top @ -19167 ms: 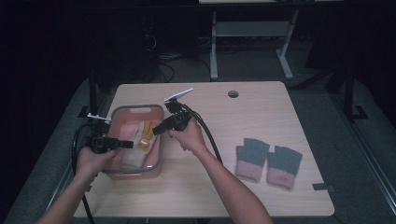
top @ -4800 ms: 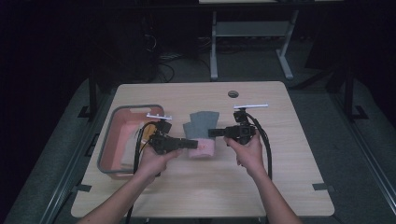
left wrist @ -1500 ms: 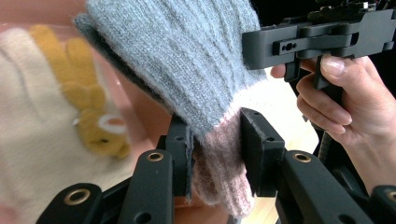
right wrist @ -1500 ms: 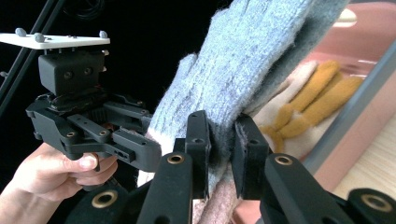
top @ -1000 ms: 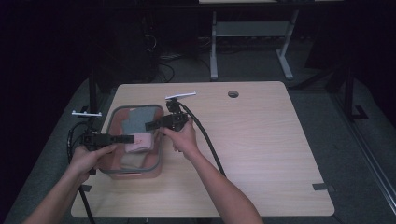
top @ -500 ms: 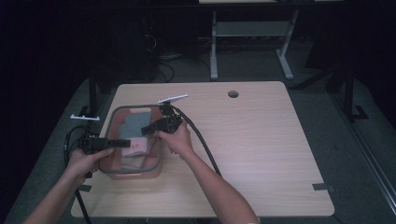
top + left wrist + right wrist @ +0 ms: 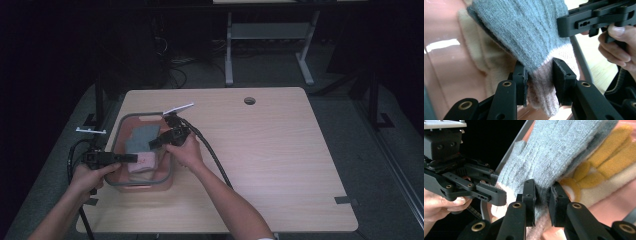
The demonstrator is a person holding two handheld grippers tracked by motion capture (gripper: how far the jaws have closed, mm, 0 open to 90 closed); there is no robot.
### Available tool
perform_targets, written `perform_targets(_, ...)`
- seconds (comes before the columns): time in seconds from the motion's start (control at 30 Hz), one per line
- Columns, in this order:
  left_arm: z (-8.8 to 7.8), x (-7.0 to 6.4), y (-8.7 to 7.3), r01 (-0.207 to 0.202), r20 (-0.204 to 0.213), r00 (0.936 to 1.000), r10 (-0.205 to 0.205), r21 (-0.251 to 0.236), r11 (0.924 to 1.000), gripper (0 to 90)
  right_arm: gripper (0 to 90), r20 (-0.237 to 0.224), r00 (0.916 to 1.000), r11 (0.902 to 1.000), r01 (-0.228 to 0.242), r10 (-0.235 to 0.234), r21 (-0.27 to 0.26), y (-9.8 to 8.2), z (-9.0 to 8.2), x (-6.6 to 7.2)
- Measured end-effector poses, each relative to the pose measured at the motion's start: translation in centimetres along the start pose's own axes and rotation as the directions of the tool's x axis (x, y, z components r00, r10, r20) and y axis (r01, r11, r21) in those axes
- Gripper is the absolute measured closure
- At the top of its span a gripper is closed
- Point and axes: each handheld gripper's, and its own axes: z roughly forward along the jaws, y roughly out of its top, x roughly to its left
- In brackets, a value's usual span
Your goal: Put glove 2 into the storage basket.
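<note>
A grey knit glove (image 7: 141, 137) with a pink cuff (image 7: 143, 163) hangs low inside the pink bin (image 7: 142, 114) at the table's left. My left gripper (image 7: 134, 158) is shut on the cuff (image 7: 541, 82), its pads (image 7: 560, 75) pressing the pink wool from both sides. From the right, my right gripper (image 7: 152, 144) is shut on the glove's grey side edge (image 7: 554, 152), with fabric squeezed between its pads (image 7: 530, 195). A second grey layer lies under the top one. Each gripper view shows the other gripper close by, my right (image 7: 599, 17) and my left (image 7: 486, 192).
Under the glove in the bin lies a cream and mustard knit item (image 7: 604, 167). The bin's grey rim (image 7: 170, 165) runs just beside my right hand. The wooden table (image 7: 280, 160) stretches right, with a cable hole (image 7: 249, 100). A desk frame (image 7: 270, 45) stands behind.
My right gripper has shifted a little left and lower over the bin, bringing the glove with it. The left hand has stayed almost where it was.
</note>
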Motion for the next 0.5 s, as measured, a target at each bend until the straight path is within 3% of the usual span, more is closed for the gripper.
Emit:
perform_targets(0.27,0.9,0.4,-0.3,-0.010,-0.055,0.9984,0.012,0.032,0.9994,66.2,74.3,0.051,0.9985,0.9995,0.020,-0.022,0.023,0.0,0.1,0.0)
perform_targets(0.33,1.1,0.4,-0.3,-0.001,-0.059,0.9983,0.003,0.036,0.9994,65.7,73.0,0.049,0.9986,0.9996,0.022,-0.022,0.015,0.1,-0.2,0.0)
perform_targets(0.5,1.4,0.0,0.0,-0.026,-0.083,0.9961,0.029,0.046,0.9986,63.2,72.3,0.054,0.9980,0.9993,0.032,-0.033,0.019,0.0,-1.0,0.1)
